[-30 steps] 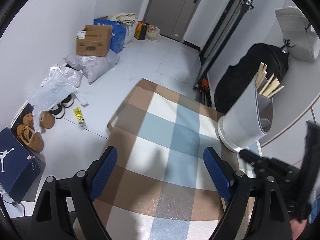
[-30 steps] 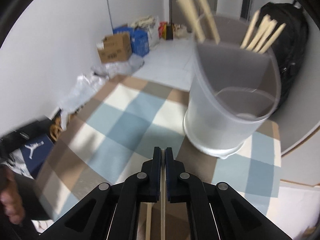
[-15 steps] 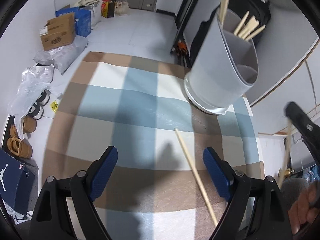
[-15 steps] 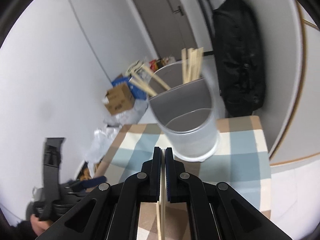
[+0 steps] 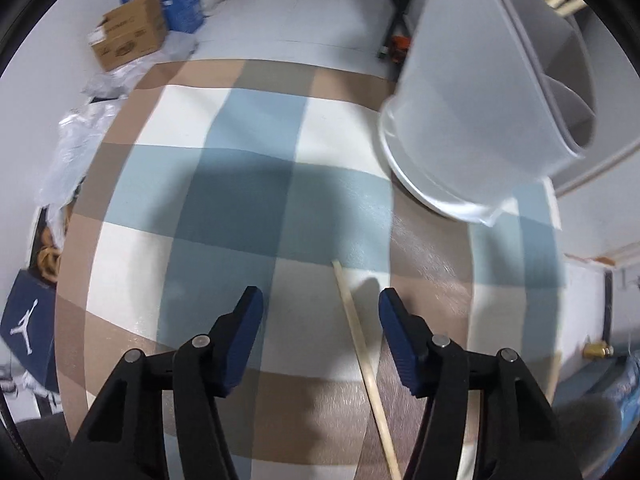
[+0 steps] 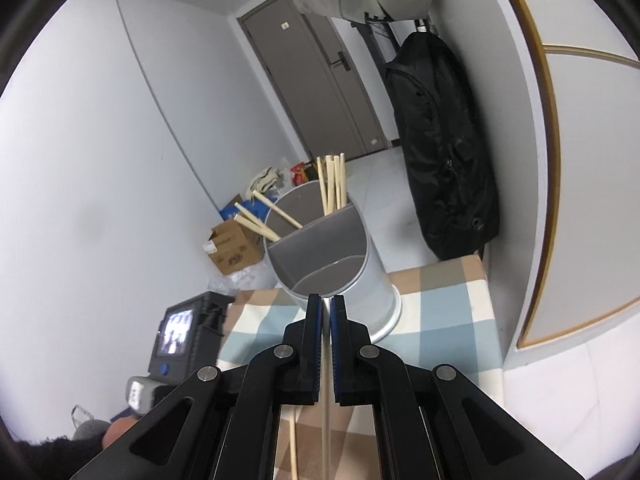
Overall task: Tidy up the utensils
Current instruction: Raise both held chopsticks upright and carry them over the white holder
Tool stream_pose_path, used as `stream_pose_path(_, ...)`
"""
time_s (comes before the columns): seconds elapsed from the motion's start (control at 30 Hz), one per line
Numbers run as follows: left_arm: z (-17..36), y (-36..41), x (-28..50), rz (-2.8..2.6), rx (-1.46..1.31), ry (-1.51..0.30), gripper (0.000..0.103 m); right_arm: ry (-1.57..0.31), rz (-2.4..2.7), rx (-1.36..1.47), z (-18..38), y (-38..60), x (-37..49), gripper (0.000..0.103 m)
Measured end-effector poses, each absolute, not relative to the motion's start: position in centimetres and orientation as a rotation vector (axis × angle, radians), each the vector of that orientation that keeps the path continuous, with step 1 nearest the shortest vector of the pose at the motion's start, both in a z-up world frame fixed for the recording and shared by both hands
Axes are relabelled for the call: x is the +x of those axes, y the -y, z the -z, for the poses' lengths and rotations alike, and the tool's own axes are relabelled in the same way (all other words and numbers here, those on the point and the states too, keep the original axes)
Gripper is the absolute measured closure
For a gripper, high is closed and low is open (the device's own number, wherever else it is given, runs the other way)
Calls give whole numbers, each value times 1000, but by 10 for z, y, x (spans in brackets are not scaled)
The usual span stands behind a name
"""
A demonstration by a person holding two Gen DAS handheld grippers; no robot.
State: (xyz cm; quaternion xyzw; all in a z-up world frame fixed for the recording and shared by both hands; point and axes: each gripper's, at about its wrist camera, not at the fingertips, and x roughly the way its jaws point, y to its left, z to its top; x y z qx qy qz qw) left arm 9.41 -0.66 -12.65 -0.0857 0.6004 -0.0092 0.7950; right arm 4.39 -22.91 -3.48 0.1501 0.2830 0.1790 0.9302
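The left gripper (image 5: 320,306) hangs low over the checked surface (image 5: 224,200) with its jaws wide apart, and a single chopstick (image 5: 362,354) lies flat on the cloth between them, closer to the right blue pad (image 5: 400,340), touching neither. Its far tip ends on the blue check; its near end runs out of the bottom of the left wrist view, so its full length cannot be seen.

The right gripper (image 6: 326,344) has its jaws drawn narrow around a second chopstick (image 6: 327,420), which shows as a pale line in the slit between the pads. Its forward tip is lost against the pale holder behind it, and its rear end is cut off at the frame edge. Just beside it, through the gripper's frame, part of another stick lying on the cloth (image 6: 293,440) appears; most of it is hidden by the black arms.

The grey utensil holder (image 6: 332,264) stands upright on the far part of the surface, divided into compartments, with several chopsticks (image 6: 332,184) in the rear one. In the left wrist view the holder (image 5: 480,112) is badly stretched and its top is cropped, leaving only stick ends visible.

The left gripper's body (image 6: 188,332) is partly visible at the lower left of the right wrist view.
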Motion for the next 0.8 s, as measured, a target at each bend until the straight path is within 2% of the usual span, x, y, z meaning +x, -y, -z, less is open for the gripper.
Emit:
stream_pose_path(0.07, 129, 11, 94, 0, -168, -1291, 54, -575, -364, 315, 36, 234, 44, 100)
stream_pose_path(0.1, 128, 13, 94, -9, -148, -1286, 62, -574, -362, 323, 36, 237, 45, 100)
stream_pose_path(0.17, 128, 18, 90, -34, -90, -1269, 69, -575, -359, 334, 36, 241, 46, 100)
stream_pose_path(0.2, 128, 20, 89, -25, -99, -1264, 78, -574, -358, 336, 36, 243, 46, 100)
stream_pose_path(0.23, 128, 21, 88, -21, -102, -1262, 91, -572, -356, 335, 36, 245, 46, 100)
stream_pose_path(0.3, 127, 25, 88, 3, -103, -1266, 101, -569, -355, 332, 37, 246, 47, 100)
stream_pose_path(0.53, 122, 2, 80, -10, -238, -1199, 102, -567, -363, 320, 35, 249, 51, 100)
stream_pose_path(0.8, 81, -32, 55, 27, -369, -1026, 103, -585, -378, 355, 27, 249, 62, 100)
